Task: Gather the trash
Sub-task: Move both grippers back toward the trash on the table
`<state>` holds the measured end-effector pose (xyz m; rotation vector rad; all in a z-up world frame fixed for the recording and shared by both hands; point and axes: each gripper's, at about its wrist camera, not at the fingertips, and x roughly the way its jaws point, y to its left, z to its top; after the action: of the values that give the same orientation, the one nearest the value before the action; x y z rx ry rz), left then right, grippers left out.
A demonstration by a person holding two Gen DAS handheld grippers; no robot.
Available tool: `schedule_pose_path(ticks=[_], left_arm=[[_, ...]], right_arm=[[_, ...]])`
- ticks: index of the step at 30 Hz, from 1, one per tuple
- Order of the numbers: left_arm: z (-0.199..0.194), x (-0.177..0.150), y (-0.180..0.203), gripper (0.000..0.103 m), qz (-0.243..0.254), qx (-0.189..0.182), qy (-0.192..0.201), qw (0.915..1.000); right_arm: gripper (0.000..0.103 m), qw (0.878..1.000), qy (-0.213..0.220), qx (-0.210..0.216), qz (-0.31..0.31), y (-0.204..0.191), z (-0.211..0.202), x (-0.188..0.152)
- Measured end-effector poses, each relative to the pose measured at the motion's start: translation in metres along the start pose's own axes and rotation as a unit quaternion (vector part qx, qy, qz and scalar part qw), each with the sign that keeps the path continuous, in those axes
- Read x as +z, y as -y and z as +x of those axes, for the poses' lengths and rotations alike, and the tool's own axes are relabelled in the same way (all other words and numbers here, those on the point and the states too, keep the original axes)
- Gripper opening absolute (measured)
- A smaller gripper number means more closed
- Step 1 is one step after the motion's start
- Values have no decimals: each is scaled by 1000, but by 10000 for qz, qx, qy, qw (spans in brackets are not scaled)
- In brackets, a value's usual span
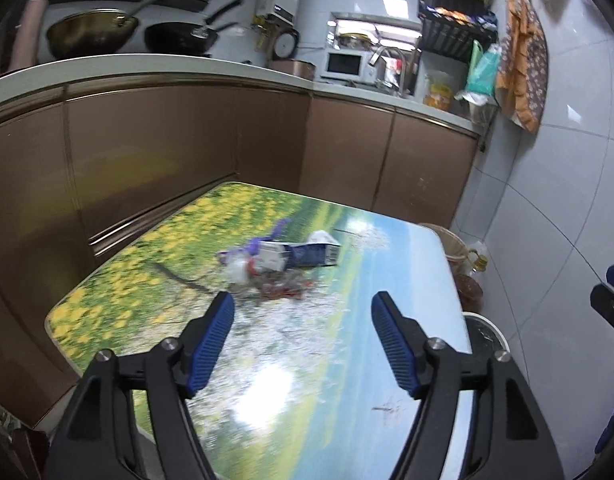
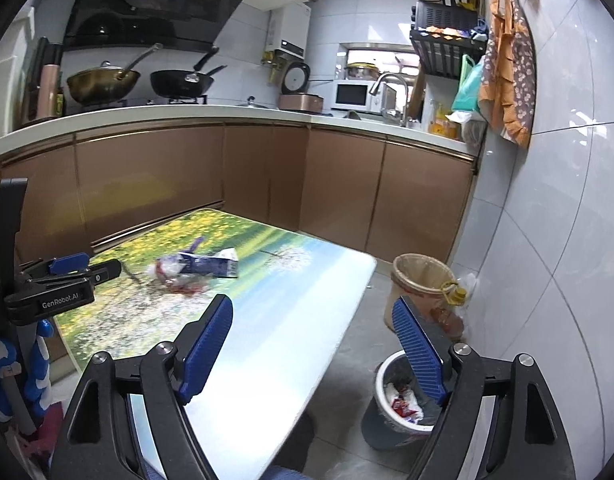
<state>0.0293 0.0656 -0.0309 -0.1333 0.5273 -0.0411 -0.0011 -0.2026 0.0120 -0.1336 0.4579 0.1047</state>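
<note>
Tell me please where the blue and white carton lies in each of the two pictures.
Left wrist view: the blue and white carton lies flat on the table, just above the picture's middle, amid the trash pile.
Right wrist view: it lies left of centre, on the table's far part.
Shared landmark: the white microwave on the counter.

Desk [image 2: 291, 320]: near and right-hand surface lay bare in both views, open to approach from the lower frame.
Trash pile [image 1: 281, 266]: crumpled wrappers and a flattened carton, the only clutter, at frame centre in the left view.
Cabinet fronts [image 1: 187, 144]: closed off the desk's far and left edges.
Floor gap, right view lower right: narrowed by a grey bin [image 2: 395, 408], a lined basket [image 2: 421, 280] and the tiled wall [image 2: 547, 260].
</note>
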Motion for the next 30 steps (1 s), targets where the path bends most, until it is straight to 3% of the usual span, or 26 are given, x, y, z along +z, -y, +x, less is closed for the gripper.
schedule_pose_path(ticks=[10,21,30], left_arm=[[-36,-13,-51,71,-435,157,226,9987],[-56,-26,-55,71,-436,224,296,9984],[-45,-24,-51,71,-290,249,117,9992]], right_arm=[[84,9994,30,240,237,-8,-23,-8],[86,9987,176,401,257,-9,-35,-8],[86,9972,69,656,353,-1,-18,-12]])
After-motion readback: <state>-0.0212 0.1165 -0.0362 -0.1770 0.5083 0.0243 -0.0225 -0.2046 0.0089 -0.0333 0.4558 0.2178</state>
